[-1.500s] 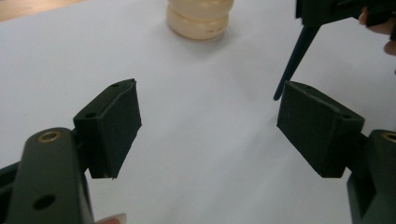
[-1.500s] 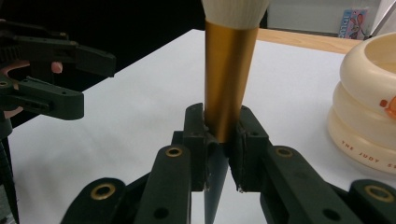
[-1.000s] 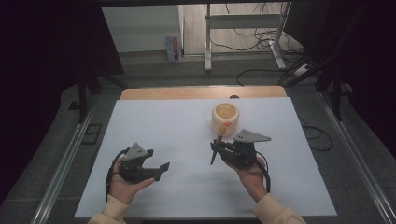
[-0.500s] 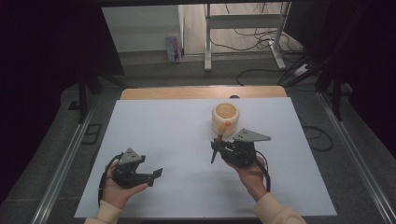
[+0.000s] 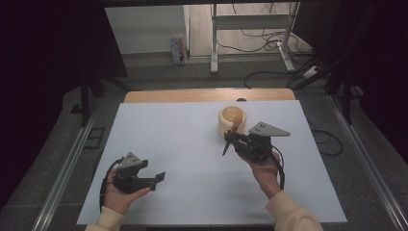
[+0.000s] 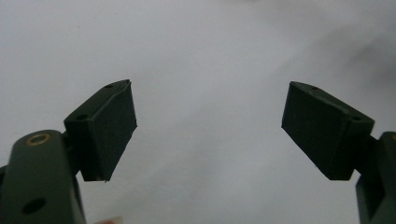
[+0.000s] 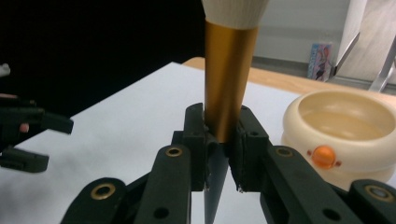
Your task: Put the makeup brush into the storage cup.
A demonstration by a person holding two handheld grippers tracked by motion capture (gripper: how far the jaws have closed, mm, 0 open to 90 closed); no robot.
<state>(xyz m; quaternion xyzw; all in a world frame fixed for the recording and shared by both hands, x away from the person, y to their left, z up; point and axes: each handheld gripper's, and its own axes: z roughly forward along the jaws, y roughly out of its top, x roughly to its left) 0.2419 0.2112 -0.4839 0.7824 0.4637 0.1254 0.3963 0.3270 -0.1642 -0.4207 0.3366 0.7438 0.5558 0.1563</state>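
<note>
change: left gripper (image 5: 156,179) pulled back toward the person, jaws apart, empty | right gripper (image 7: 219,140) clamps brush (image 7: 227,88), raised slightly beside bowl (image 7: 343,123) | next: likely brush to bowl

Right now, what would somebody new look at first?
Probably the right gripper, shut on a brush with a shiny gold collar, held upright. Just beyond it a cream bowl sits on the white table, and the left gripper waits open at the near left.
</note>
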